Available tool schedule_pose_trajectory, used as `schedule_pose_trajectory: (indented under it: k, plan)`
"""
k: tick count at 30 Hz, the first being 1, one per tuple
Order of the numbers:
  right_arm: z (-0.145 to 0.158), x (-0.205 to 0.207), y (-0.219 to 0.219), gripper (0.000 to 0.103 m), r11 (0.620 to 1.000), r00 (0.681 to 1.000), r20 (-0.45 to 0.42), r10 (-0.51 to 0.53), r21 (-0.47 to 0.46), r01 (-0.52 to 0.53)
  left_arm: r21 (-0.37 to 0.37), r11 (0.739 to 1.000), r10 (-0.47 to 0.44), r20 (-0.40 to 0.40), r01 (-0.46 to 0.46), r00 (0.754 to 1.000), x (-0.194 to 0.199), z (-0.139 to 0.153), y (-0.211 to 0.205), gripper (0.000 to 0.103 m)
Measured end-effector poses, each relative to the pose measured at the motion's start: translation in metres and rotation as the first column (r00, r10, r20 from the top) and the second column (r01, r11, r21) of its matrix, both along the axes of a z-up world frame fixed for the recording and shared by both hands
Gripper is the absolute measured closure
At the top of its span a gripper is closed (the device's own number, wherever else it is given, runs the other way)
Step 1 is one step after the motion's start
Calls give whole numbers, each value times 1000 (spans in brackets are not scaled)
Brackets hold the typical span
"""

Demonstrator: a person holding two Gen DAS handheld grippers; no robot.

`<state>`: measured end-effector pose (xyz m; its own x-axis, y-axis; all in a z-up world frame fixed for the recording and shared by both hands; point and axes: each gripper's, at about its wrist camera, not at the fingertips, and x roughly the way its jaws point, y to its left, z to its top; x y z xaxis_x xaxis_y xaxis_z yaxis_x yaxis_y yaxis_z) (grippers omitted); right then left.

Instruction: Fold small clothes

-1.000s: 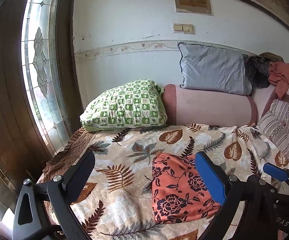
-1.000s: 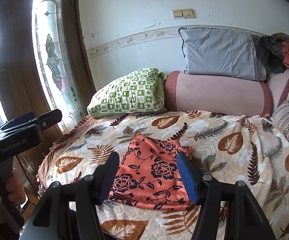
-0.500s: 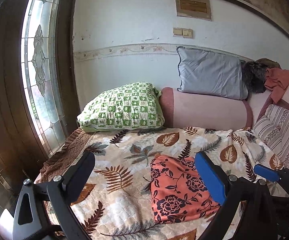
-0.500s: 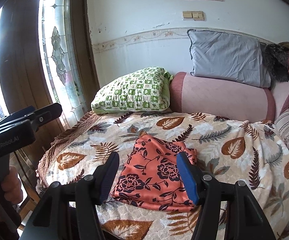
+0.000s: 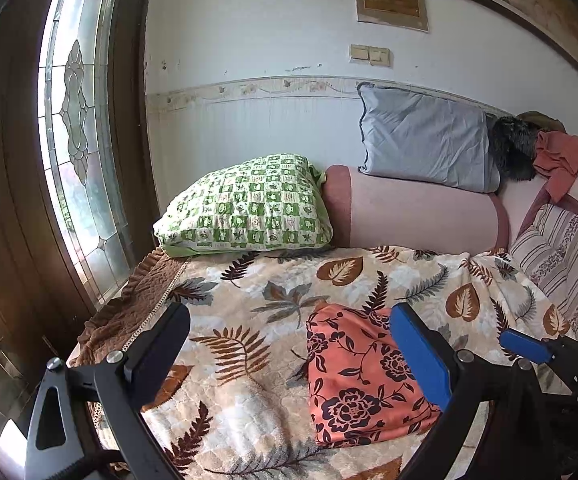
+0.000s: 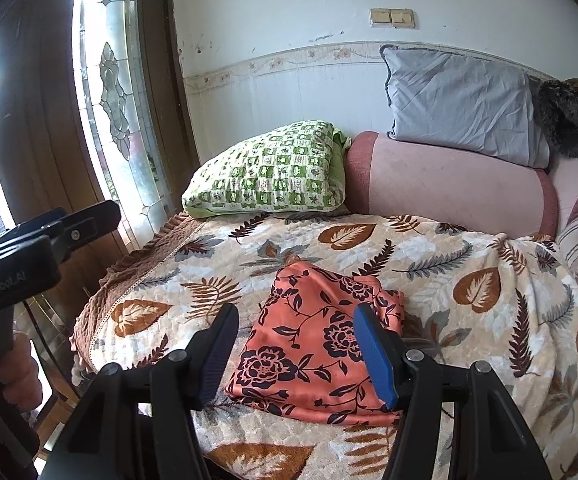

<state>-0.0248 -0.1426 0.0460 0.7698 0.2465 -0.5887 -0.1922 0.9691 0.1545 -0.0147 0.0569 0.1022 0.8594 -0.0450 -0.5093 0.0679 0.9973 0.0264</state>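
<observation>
A folded orange cloth with dark flowers (image 5: 353,376) lies flat on the leaf-patterned bedspread (image 5: 249,304); it also shows in the right wrist view (image 6: 321,340). My left gripper (image 5: 289,348) is open and empty, held above the bed's near edge, to the left of the cloth. My right gripper (image 6: 297,344) is open and empty, held above the near end of the cloth without touching it. The right gripper's blue tip (image 5: 525,347) shows at the right of the left wrist view. The left gripper's body (image 6: 41,248) shows at the left of the right wrist view.
A green checked pillow (image 5: 249,208), a pink bolster (image 5: 421,216) and a grey pillow (image 5: 425,140) line the wall. Striped cushions (image 5: 569,256) and piled clothes (image 5: 561,152) lie to the right. A wooden door with a glass pane (image 5: 77,132) stands at the left.
Both grippers have drawn back and risen slightly from the bed, so the cloth looks a little farther off. The cloth has not moved. Both grippers stay open.
</observation>
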Motion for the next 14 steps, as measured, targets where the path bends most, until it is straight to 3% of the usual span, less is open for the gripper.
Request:
schedule_pose_trajectory:
  k: [6, 11, 14]
  plan:
    - [-4, 6, 0, 39, 1000, 1000, -12, -10, 15, 10, -14, 1000, -20, -15, 20, 1000, 8, -2, 1, 3]
    - [-12, 19, -3, 39, 998, 999, -40, 16, 69, -13, -85, 994, -77, -27, 74, 997, 21, -9, 3, 3]
    - [-19, 34, -19, 39, 997, 999, -28, -22, 73, 24, -94, 995, -49, -49, 44, 998, 44, -23, 6, 3]
